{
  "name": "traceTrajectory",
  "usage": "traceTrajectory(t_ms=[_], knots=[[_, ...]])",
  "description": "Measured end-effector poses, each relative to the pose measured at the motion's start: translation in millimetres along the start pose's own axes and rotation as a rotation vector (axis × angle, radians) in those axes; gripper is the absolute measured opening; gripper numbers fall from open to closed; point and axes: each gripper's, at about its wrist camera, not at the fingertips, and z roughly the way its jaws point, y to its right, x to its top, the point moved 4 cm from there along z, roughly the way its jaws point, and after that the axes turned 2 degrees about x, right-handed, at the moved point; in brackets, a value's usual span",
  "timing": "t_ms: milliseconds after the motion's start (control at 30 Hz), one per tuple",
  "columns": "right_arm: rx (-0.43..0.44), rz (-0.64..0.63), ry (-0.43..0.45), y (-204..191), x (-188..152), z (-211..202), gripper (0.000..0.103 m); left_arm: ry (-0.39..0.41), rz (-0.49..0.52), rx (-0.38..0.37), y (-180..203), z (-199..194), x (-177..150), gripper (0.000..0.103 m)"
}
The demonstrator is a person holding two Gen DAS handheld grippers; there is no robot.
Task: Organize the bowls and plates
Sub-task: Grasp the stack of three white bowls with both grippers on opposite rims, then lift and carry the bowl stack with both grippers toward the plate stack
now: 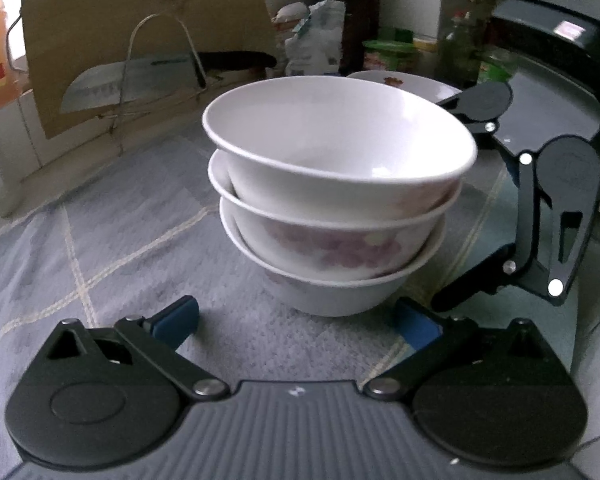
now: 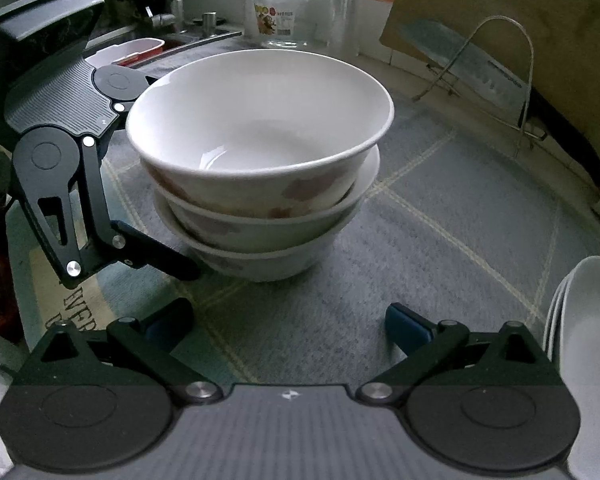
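Bowls (image 1: 336, 200): three nested, upright on the mat (image 1: 120, 240), between both tools.
Plates (image 2: 580, 340): stacked at right edge, apart.
Left gripper (image 1: 296, 320): spread, empty.
Right gripper (image 2: 288, 320): spread, empty.
Progress: stacking apparently done; final placement possibly left.

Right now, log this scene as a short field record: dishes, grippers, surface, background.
bowls: three white bowls nested in one stack, upright, top one tilted
plates: white plates at the right edge of the right wrist view
left gripper: open, empty, short of the stack
right gripper: open, empty, short of the stack
surface: grey checked mat
background: cleaver on a wire rack
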Motion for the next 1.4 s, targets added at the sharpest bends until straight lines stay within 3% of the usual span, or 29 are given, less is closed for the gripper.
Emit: traceTrajectory(t_ms=[267, 500, 667, 900, 1100, 1400], knots=[[-0.001, 0.002, -0.043, 2.4, 11.5, 6.7, 0.103, 0.014, -0.013, 0.005, 0.5, 1.7, 1.5, 0.103], [-0.01, -0.051, -0.062, -0.3, 20.3, 9.1, 0.103, -0.028, -0.017, 0.005, 0.3, 5.0, 7.2, 0.102], [0.046, -0.129, -0.031, 0.6, 26.0, 1.6, 0.103, -0.027, -0.046, -0.018, 0.4, 4.2, 13.1, 0.1], [0.141, -0.235, -0.006, 8.1, 32.6, -5.6, 0.102, -0.045, 0.013, -0.016, 7.5, 0.1, 17.9, 0.088], [0.217, -0.28, -0.022, 12.8, 41.3, -7.6, 0.094, -0.034, 0.092, -0.07, 7.5, -5.3, 22.9, 0.083], [0.249, -0.297, -0.072, 9.2, 48.4, -8.1, 0.09, -0.024, 0.079, -0.183, -8.2, -6.6, 22.4, 0.083]])
